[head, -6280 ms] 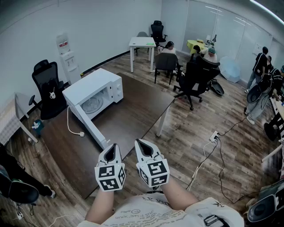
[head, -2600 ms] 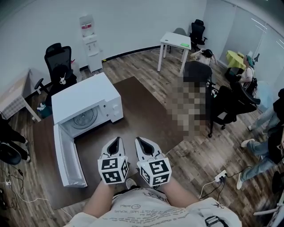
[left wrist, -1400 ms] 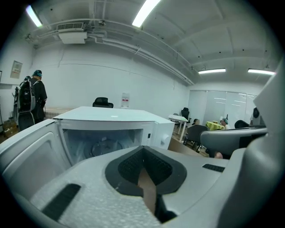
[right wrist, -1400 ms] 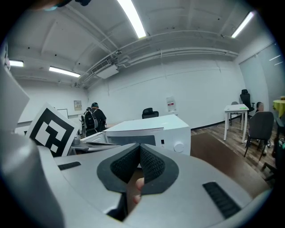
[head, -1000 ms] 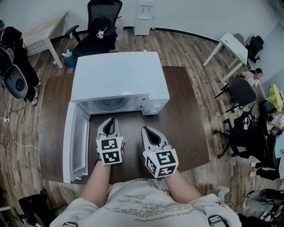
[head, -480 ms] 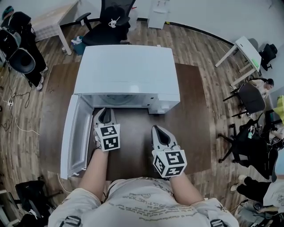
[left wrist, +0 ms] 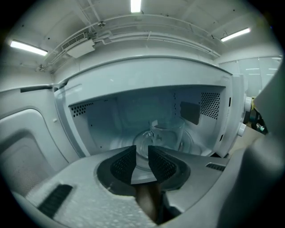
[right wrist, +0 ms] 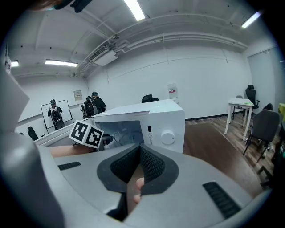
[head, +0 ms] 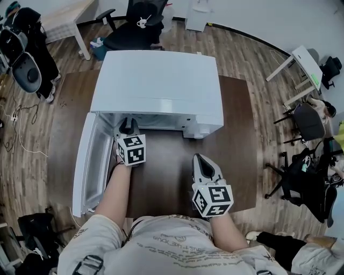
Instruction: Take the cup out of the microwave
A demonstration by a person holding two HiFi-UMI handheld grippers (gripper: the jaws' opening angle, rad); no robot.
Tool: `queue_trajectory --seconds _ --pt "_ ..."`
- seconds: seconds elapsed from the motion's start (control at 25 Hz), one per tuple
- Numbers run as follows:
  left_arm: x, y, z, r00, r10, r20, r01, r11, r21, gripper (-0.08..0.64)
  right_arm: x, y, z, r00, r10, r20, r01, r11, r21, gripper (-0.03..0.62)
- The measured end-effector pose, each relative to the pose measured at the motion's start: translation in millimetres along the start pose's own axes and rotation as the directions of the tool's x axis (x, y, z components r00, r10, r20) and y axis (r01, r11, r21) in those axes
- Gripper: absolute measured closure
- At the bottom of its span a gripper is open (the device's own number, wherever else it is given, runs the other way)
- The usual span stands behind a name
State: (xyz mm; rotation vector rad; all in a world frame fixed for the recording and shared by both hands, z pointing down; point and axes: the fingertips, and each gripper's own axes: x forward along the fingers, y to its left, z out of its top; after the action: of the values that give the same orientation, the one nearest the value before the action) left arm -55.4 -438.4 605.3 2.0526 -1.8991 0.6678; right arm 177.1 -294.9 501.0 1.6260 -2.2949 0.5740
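A white microwave (head: pixel 156 80) stands on the dark brown table (head: pixel 236 134), its door (head: pixel 88 161) swung open to the left. Inside, a clear glass cup (left wrist: pixel 167 133) with a handle sits upright on the glass turntable (left wrist: pixel 138 144). My left gripper (head: pixel 128 129) is at the mouth of the cavity, just short of the cup; its jaws (left wrist: pixel 142 153) stand a narrow gap apart with nothing between them. My right gripper (head: pixel 201 160) hangs over the table in front of the control panel, shut and empty (right wrist: pixel 139 156). The microwave (right wrist: pixel 151 120) shows ahead of it.
A black office chair (head: pixel 134 29) and a water dispenser (head: pixel 198 13) stand behind the microwave. A small white table (head: pixel 301 62) and more chairs (head: pixel 306 121) are at the right. People with bags (head: pixel 24 48) stand at the far left.
The view has swung round to face the microwave's front. My left gripper has moved forward to the cavity opening. My right gripper has drifted back and to the right.
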Motion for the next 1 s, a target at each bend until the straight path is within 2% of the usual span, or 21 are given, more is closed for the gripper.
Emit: queue_trajectory --seconds 0.12,0.56,0.8,1.0 --pt "11 -1 1 1.000 -0.001 -0.004 0.001 1.000 0.009 0.477 1 -4 -2 1.000 -0.012 -0.009 0.012 1.000 -0.003 0.583" --pt "39 2 -1 1.000 0.007 0.013 -0.007 0.999 -0.035 0.477 3 -13 -10 0.997 -0.054 -0.055 0.053 0.998 -0.021 0.583" --pt "50 9 0 0.996 0.034 0.084 -0.032 0.999 -0.025 0.476 11 -8 -13 0.995 -0.055 -0.080 0.051 0.997 -0.052 0.583" --pt "57 12 5 0.993 0.037 0.111 -0.034 0.999 -0.026 0.476 12 -5 -17 0.994 -0.056 -0.094 0.050 0.997 -0.065 0.583"
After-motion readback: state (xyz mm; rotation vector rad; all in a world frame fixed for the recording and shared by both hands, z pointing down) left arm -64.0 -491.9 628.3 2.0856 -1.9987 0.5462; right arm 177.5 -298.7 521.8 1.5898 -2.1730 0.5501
